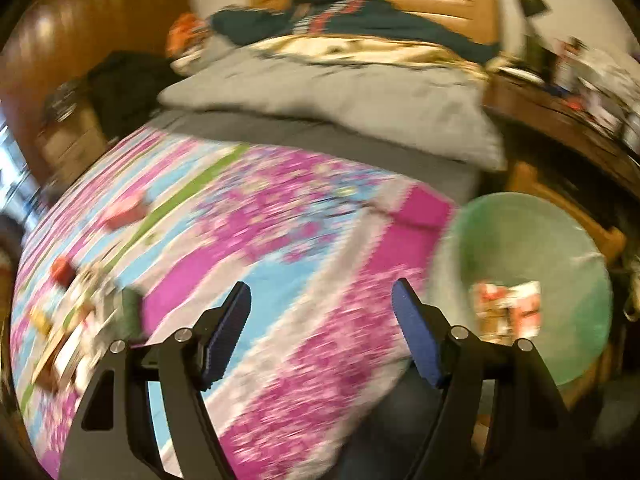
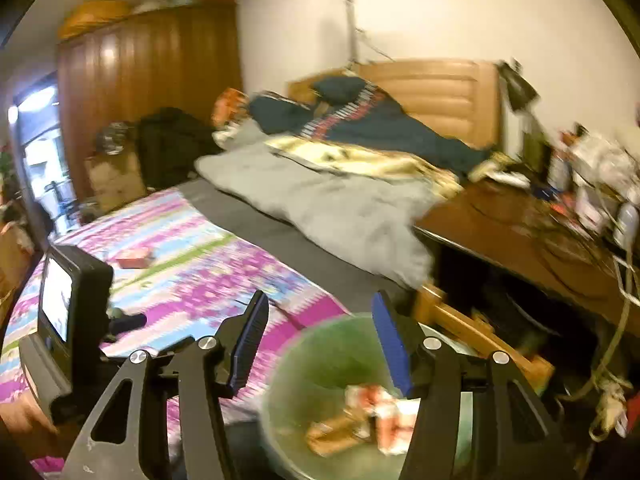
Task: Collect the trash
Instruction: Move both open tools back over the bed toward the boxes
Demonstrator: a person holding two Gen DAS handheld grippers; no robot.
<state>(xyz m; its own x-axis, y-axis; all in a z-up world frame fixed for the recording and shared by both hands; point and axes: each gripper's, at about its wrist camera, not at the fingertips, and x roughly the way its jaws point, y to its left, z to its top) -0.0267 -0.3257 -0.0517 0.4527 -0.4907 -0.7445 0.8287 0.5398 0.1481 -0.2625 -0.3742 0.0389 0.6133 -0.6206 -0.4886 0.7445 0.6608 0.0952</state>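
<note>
Both wrist views over bed [image 1: 280, 216]

Warm, yellowish indoor light fills both views, and the white wall [image 2: 460, 20] above the headboard [image 2: 440, 92] is the brightest surface. Left of the wardrobe [image 2: 148, 80], a doorway [image 2: 40, 152] blows out to cold blue-white. Glossy streaks of glare run down the wardrobe doors. Motion blur smears the patterned bedspread [image 1: 248, 240], worst in the left wrist view. Fisheye bending curves the edges, with black corners.
</note>
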